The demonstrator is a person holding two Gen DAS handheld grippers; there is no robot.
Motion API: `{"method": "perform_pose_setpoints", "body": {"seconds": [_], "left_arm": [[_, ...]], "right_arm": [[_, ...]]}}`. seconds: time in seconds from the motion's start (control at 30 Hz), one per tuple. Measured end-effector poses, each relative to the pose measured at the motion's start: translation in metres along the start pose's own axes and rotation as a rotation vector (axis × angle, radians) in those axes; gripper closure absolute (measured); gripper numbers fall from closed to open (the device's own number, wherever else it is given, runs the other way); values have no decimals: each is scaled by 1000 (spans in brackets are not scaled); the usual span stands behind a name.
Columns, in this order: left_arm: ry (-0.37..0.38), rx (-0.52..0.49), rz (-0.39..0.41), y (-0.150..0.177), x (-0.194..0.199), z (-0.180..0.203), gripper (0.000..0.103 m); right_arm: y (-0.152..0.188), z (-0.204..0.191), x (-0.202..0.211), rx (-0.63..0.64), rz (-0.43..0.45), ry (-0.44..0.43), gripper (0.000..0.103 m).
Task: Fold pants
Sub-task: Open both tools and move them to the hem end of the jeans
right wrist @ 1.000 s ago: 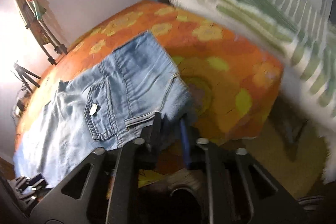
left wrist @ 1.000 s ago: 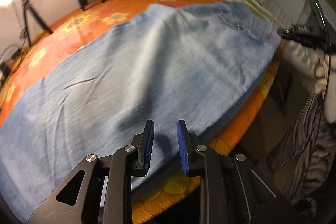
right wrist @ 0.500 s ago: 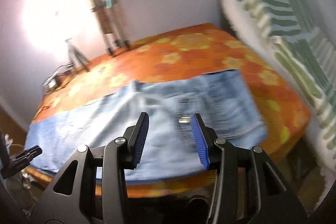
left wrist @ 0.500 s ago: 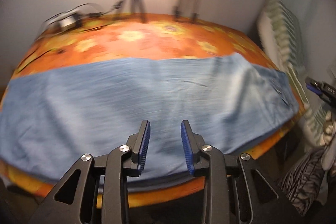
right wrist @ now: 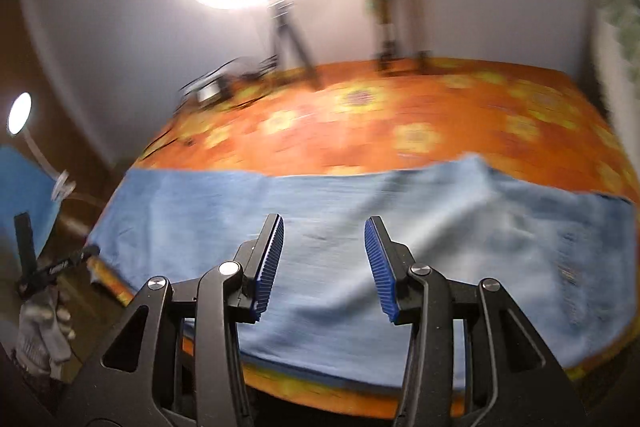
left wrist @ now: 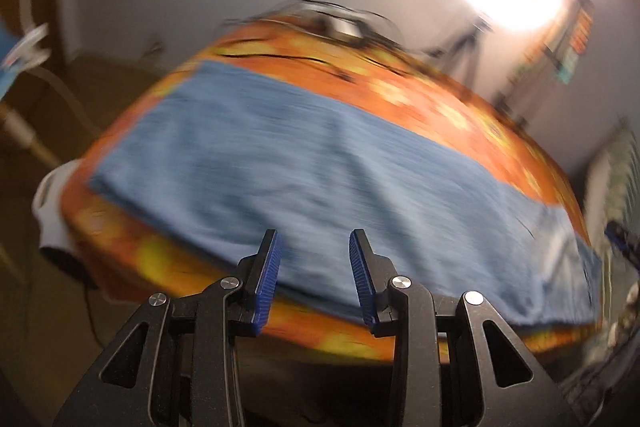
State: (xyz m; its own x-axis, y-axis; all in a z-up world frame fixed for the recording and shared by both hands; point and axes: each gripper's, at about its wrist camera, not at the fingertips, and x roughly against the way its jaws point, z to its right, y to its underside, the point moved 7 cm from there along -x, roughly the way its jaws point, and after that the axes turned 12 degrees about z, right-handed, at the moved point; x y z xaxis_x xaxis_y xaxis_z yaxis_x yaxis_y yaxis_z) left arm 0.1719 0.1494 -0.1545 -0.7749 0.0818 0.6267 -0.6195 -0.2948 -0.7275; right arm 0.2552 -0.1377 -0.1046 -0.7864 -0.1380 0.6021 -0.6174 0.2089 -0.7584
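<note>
Both grippers now off the pants: L gripper [left wrist: 314,267] and R gripper [right wrist: 324,259] jaws apart, nothing between, vs pinched near the edge 1 s ago. Pants [left wrist: 320,187] lie folded lengthwise across frame centre on orange bedspread [right wrist: 400,115]. Likely next: cross fold.

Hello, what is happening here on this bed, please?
A person is folding blue jeans with a two-finger gripper in each hand. The jeans lie stretched lengthwise along the near edge of the orange flowered bedspread. The left gripper and right gripper are both open, empty, above the jeans.
</note>
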Motion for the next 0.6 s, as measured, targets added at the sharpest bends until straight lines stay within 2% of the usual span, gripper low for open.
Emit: {"method": "perform_pose_setpoints", "body": {"seconds": [0.13, 0.3, 0.43, 0.6], "left_arm": [[-98, 69, 35, -12, 2, -59, 69], [-134, 177, 22, -8, -7, -113, 69], [-112, 222, 23, -9, -14, -130, 69], [-132, 235, 15, -13, -26, -142, 69]], "right_arm": [[2, -65, -35, 109, -44, -117, 58], [13, -151, -77, 211, -96, -257, 58], [28, -208, -102, 275, -130, -351, 58], [42, -273, -134, 362, -189, -447, 58]]}}
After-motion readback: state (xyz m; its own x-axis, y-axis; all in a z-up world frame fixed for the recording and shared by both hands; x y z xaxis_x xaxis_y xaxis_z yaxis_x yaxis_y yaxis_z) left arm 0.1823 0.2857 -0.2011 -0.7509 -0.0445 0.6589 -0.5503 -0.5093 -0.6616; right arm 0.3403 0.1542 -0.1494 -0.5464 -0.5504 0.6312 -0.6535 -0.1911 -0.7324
